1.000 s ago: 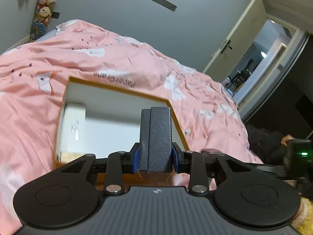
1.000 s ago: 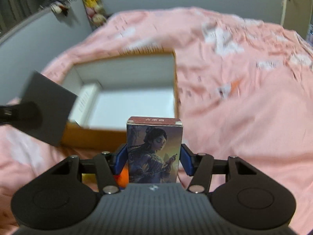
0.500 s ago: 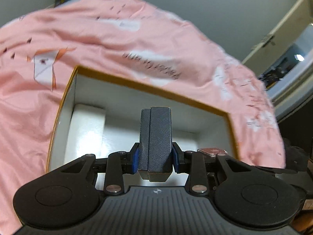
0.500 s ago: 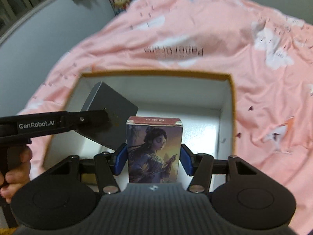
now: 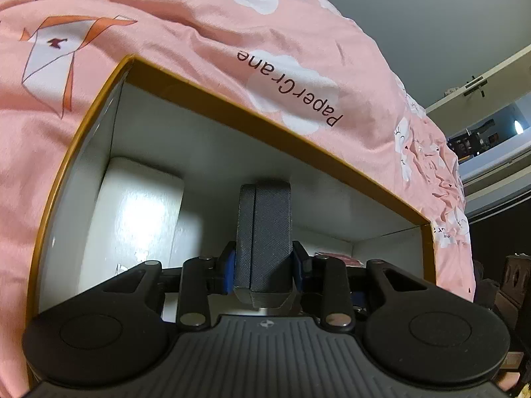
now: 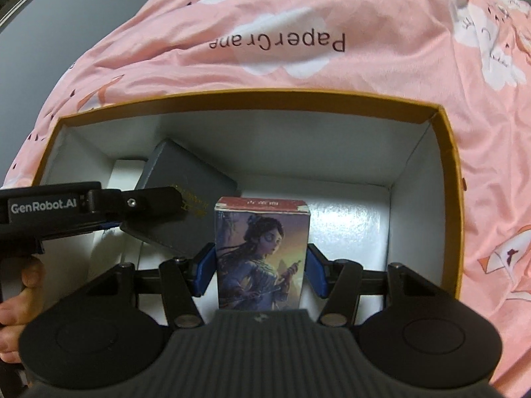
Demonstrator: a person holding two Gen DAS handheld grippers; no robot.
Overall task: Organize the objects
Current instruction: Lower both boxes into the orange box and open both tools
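Both grippers have dropped from above the rim into the orange-edged box (image 6: 444, 152), which sits on the pink PaperCrane duvet (image 6: 332, 16). Left gripper (image 5: 264, 258) clamped on the dark grey case (image 5: 265, 232), held tilted inside, beside the white box (image 5: 132, 219). Right gripper (image 6: 262, 265) clamped on the illustrated card box (image 6: 262, 252), upright, mid-box.
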